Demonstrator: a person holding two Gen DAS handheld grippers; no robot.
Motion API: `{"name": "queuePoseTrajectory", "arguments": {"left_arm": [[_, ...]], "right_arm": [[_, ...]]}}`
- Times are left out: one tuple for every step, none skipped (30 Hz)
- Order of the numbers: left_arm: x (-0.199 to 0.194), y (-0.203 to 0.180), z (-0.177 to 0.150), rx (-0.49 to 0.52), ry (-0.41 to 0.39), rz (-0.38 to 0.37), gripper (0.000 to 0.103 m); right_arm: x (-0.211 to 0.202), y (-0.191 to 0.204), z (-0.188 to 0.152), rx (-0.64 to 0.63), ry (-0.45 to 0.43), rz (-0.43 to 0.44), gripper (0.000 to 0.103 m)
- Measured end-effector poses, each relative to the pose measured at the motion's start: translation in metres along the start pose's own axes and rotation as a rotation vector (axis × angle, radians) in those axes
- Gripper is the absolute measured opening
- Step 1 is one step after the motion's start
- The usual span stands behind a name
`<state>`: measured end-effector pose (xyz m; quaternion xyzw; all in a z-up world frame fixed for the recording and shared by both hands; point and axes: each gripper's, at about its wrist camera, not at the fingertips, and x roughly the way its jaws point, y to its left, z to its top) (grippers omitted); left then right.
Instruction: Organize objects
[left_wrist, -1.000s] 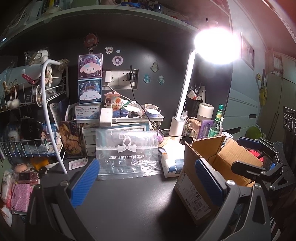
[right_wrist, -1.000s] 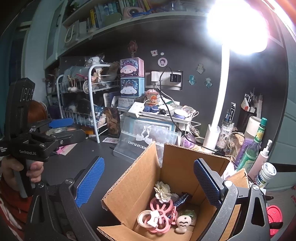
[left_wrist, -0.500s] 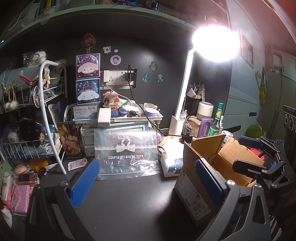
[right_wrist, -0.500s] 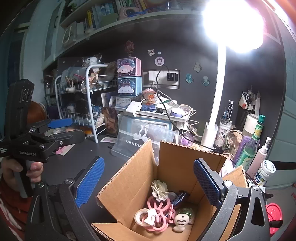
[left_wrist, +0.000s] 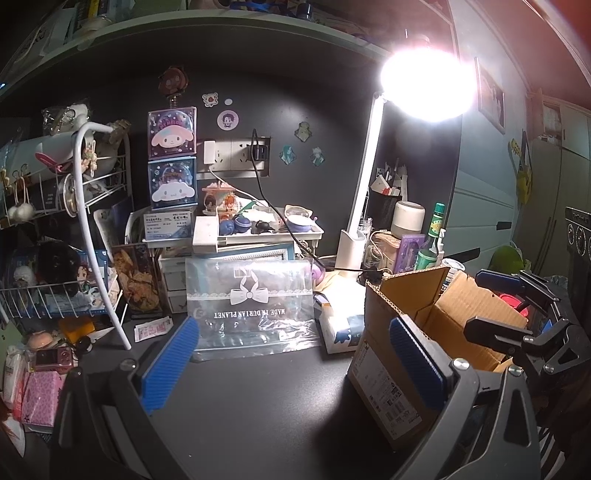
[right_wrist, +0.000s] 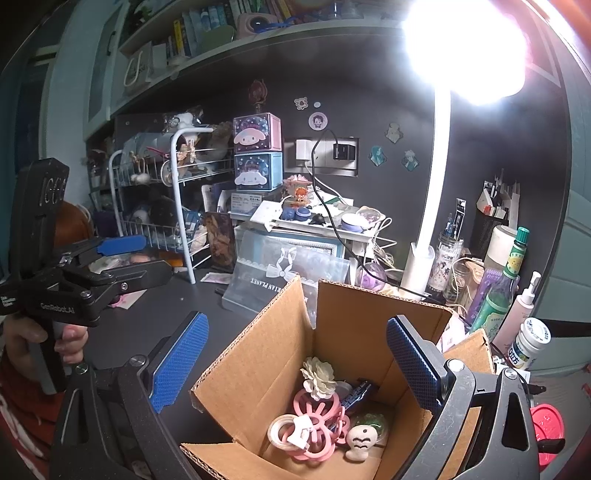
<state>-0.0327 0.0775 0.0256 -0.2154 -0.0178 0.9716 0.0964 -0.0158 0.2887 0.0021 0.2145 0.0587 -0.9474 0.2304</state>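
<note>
Right wrist view: the right gripper (right_wrist: 295, 354) is hovering wide open and empty over the cardboard box (right_wrist: 347, 317) on the desk (right_wrist: 147, 317); the left gripper (left_wrist: 291, 365) is gaping empty just beside it.

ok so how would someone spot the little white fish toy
Find the open cardboard box on the dark desk, below the right hand-held gripper. On its floor, at the near right, lies the fish toy, beside a pink flower-shaped clip. It alone is cream with black curved stripes.
</note>
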Motion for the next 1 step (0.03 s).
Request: {"name": "queuePoseTrajectory", "arguments": {"left_arm": [[0.0001, 0.0000, 0.0000, 0.000, 0.000, 0.000, 0.103]], "right_arm": [[-0.0002, -0.0002, -0.0002, 0.001, -0.001, 0.000, 0.097]]}}
